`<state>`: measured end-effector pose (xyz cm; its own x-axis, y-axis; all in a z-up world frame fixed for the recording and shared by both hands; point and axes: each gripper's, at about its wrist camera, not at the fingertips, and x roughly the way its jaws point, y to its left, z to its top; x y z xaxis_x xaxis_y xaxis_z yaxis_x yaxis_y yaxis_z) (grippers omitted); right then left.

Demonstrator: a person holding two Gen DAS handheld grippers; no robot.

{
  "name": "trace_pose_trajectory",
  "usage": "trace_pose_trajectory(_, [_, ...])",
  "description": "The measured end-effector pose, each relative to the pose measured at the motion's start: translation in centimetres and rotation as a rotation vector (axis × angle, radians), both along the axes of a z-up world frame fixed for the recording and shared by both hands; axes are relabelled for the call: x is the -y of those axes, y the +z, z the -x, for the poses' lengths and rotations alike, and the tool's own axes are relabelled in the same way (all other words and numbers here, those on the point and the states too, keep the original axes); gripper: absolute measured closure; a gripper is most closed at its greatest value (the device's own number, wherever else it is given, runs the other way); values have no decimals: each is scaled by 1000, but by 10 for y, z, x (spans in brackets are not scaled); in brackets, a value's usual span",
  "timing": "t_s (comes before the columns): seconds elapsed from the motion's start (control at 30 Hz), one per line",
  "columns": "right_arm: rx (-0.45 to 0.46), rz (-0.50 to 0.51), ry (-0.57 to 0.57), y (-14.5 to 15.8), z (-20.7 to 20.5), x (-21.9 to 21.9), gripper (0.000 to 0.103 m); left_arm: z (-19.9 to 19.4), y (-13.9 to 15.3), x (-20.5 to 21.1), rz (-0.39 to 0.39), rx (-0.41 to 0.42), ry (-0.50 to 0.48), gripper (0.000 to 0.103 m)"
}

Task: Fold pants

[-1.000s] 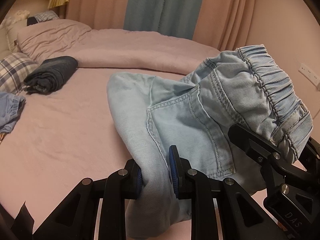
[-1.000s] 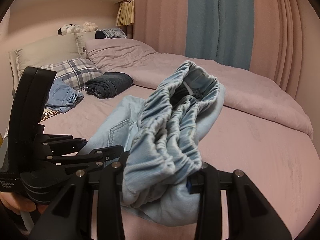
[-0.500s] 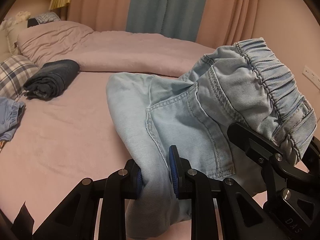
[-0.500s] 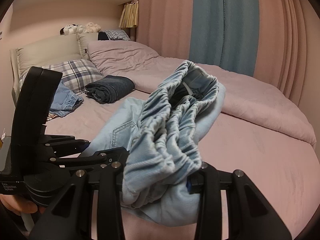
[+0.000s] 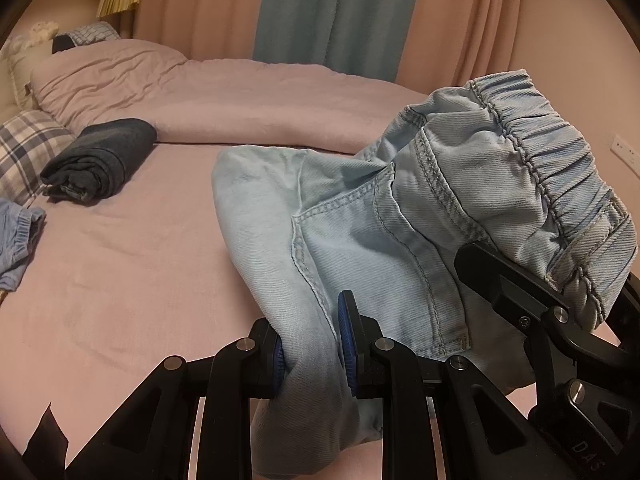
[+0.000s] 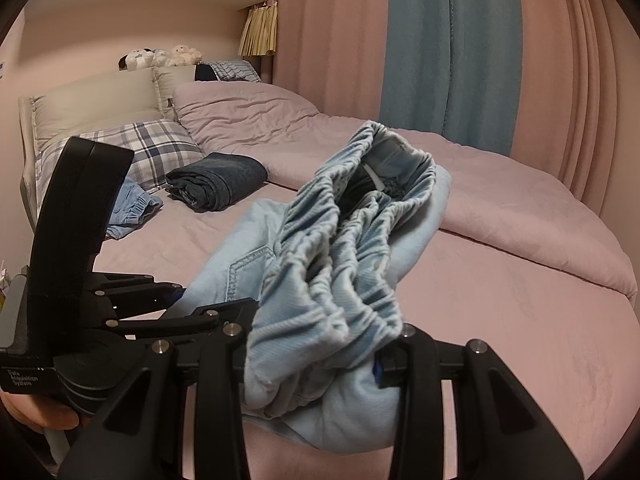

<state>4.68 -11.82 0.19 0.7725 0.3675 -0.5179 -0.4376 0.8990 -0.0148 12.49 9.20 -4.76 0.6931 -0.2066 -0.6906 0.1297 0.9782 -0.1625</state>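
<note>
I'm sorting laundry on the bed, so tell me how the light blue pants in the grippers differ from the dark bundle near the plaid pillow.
The light blue pants are pale denim; the dark bundle is deep navy.
The light blue pants are bunched and unfolded, clamped by the left gripper and right gripper; the dark bundle is neatly folded and untouched.
The light blue pants are partly lifted; the dark bundle lies flat on the bed.
Both look like denim.

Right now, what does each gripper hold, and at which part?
Both hold the light blue denim pants: the left gripper clamps bunched fabric below the back pocket, and the right gripper clamps the gathered elastic waistband.
</note>
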Motion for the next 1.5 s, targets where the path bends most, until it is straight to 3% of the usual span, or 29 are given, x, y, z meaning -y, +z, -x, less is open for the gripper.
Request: trace_pose_trajectory(1.5, [-27, -26, -40, -27, -65, -20, 65, -43, -11, 18, -25, -34, 8, 81])
